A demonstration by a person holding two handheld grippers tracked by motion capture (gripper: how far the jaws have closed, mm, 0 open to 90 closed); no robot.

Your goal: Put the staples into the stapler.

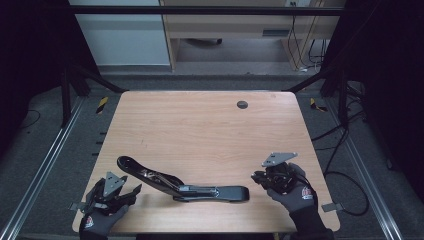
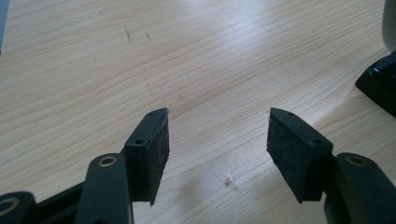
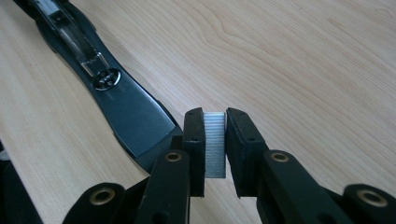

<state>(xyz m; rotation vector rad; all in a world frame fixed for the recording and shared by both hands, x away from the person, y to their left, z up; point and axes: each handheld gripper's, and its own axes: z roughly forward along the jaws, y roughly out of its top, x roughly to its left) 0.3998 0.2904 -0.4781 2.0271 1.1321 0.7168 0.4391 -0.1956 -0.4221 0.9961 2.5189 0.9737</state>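
A black stapler (image 1: 182,184) lies swung wide open on the wooden table (image 1: 200,130), its base toward the right and its top arm angled up to the left. My right gripper (image 1: 259,178) hovers just right of the base's end, shut on a silver strip of staples (image 3: 215,144) clamped upright between its pads. The stapler's base (image 3: 126,112) with its metal anvil lies just to the left of those jaws. My left gripper (image 1: 134,192) rests at the table's front left, open, with bare wood between its pads (image 2: 149,154). A black corner of the stapler (image 2: 380,84) shows at that view's right edge.
A dark round grommet (image 1: 242,104) sits in the table near its far edge. Cables (image 1: 345,175) trail on the floor to the right. Metal rails run along both sides of the table, and a cabinet stands beyond it.
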